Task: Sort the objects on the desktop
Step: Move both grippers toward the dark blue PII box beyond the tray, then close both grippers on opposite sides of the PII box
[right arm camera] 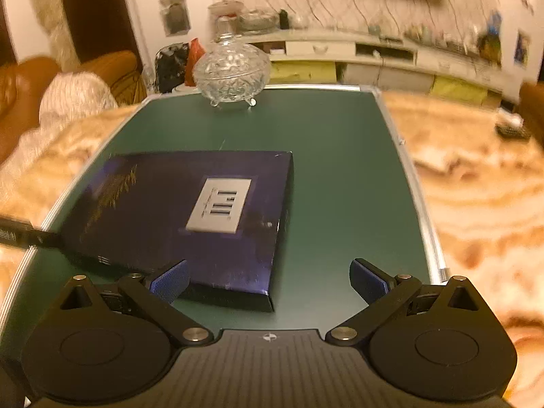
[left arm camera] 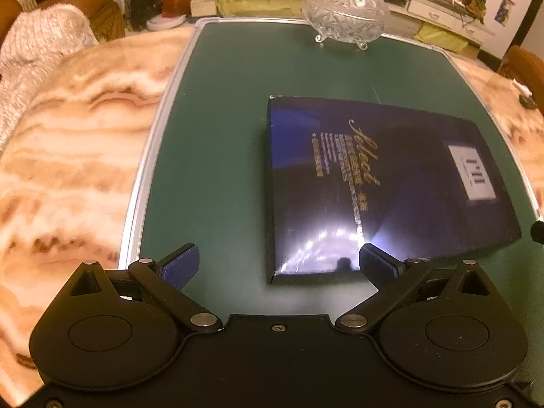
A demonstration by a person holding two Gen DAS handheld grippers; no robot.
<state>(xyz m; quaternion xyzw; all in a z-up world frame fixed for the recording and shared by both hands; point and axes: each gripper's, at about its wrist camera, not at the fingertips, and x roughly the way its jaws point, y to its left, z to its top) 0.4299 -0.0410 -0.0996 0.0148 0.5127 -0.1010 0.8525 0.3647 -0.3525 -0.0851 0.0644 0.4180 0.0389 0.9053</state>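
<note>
A flat dark blue box [left arm camera: 384, 187] with gold lettering and a white label lies on the green board [left arm camera: 217, 129]. My left gripper [left arm camera: 278, 265] is open, hovering just before the box's near left corner; its right pad overlaps the box's near edge. In the right wrist view the same box [right arm camera: 190, 217] lies left of centre on the green board [right arm camera: 343, 183]. My right gripper [right arm camera: 268, 280] is open over the box's near right corner, with nothing held. A lidded crystal glass bowl [left arm camera: 345, 8] [right arm camera: 233, 69] stands on small feet at the board's far edge.
The board has a silver frame [left arm camera: 149, 156] and rests on a marble-patterned table [left arm camera: 68, 156] [right arm camera: 482, 197]. A dark remote-like object [right arm camera: 511, 131] lies far right on the table. Sofa, fluffy throw and shelving stand beyond. Part of the other gripper [right arm camera: 23, 236] shows at left.
</note>
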